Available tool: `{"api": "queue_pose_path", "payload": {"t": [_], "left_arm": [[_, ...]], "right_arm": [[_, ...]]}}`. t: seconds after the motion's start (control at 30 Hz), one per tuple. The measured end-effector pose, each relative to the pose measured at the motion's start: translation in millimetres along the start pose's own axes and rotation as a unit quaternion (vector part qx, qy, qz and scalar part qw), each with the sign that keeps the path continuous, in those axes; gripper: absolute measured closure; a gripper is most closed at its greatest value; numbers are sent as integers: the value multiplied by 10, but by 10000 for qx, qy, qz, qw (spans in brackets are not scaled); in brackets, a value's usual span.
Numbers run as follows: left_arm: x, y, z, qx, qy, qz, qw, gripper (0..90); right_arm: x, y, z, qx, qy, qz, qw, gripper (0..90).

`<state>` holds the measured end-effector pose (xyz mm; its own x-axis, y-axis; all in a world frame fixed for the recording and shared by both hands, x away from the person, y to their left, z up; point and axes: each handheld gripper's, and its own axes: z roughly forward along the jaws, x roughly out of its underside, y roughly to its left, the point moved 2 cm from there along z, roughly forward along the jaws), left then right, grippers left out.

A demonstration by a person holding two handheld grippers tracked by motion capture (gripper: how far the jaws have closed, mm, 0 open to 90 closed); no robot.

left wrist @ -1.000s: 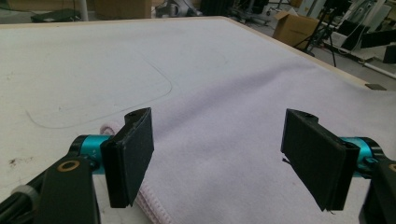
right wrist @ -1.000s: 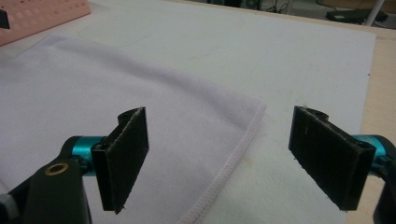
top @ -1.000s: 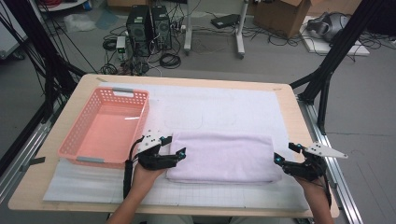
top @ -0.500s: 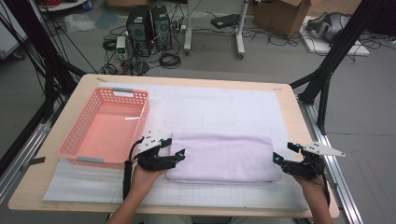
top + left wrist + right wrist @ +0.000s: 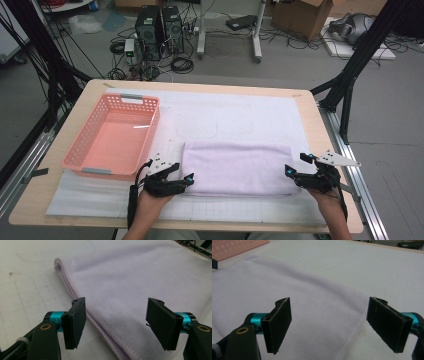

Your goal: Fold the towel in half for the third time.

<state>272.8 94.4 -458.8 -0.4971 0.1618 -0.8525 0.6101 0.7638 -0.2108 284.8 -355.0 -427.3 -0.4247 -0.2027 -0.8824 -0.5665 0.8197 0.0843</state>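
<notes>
Both the left gripper (image 5: 186, 179) and the right gripper (image 5: 291, 172) stand apart over the folded lavender towel (image 5: 239, 167), the left's jaws just closing; it may catch only the top layer at 7 o'clock, spoiling the fold.

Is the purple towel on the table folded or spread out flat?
Folded. The purple towel shows stacked hemmed edges and a rounded fold at its corner in the left gripper view.

No text, label or number is legible on anything here

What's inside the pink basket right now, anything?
Nothing visible: the basket shows a bare pink floor in the high view. Its near wall hides a thin strip of that floor. The folded towel lies beside it on the mat.
</notes>
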Motion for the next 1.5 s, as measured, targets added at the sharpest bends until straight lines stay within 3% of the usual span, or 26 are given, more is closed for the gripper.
{"api": "queue_pose_path", "payload": {"t": [0.23,0.43,0.6,0.73,0.93,1.2,1.5], "left_arm": [[60,-5,-29,-107,288,-116,9995,363],[58,-32,25,-288,535,-8,9982,354],[57,-51,33,-282,583,82,9979,357],[67,-106,30,-154,653,290,9973,517],[68,-103,37,-34,653,58,9978,688],[57,-93,37,31,673,-297,9973,775],[56,-81,36,129,599,-306,9976,769]], "right_arm": [[-4,83,21,-64,58,-51,9999,193],[-23,126,73,-124,98,-119,9998,192],[-3,123,100,-123,170,-81,9997,192],[-12,138,98,-147,146,-111,9997,192],[-50,215,154,-277,144,-164,9994,192],[-266,474,442,-515,265,-437,9974,180],[-600,724,931,-963,398,-724,9919,223]]}}
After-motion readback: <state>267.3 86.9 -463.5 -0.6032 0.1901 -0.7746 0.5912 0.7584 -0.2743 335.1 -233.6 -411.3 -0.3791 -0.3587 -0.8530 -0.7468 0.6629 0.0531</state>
